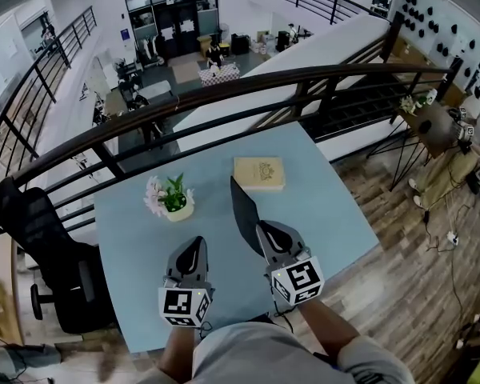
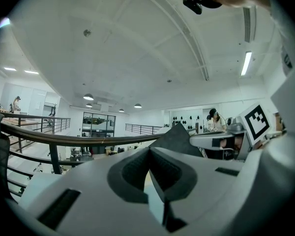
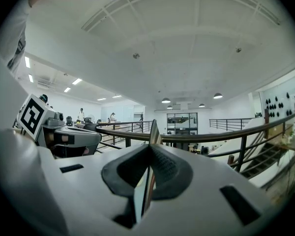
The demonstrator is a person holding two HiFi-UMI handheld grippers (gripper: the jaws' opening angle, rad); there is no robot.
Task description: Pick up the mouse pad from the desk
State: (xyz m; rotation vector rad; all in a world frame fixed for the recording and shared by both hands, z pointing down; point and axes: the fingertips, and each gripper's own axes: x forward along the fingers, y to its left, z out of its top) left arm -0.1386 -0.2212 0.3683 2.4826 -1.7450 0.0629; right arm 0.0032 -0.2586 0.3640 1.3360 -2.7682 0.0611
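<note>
The mouse pad (image 1: 244, 209) is a thin dark sheet, lifted off the light blue desk (image 1: 336, 214) and standing on edge above it. My right gripper (image 1: 264, 229) is shut on its near lower edge. In the right gripper view the pad (image 3: 152, 132) shows as a thin strip rising from between the jaws of the right gripper (image 3: 148, 156). My left gripper (image 1: 194, 243) hovers to the left of it, over the desk's near part, shut with nothing in it. In the left gripper view the jaws of the left gripper (image 2: 149, 154) meet, and the pad (image 2: 179, 139) shows as a dark wedge to the right.
A small potted plant (image 1: 174, 198) stands at the desk's left middle, and a flat tan box (image 1: 259, 173) lies at the far middle. A dark railing (image 1: 224, 93) runs just behind the desk. A black office chair (image 1: 48, 254) stands to the left.
</note>
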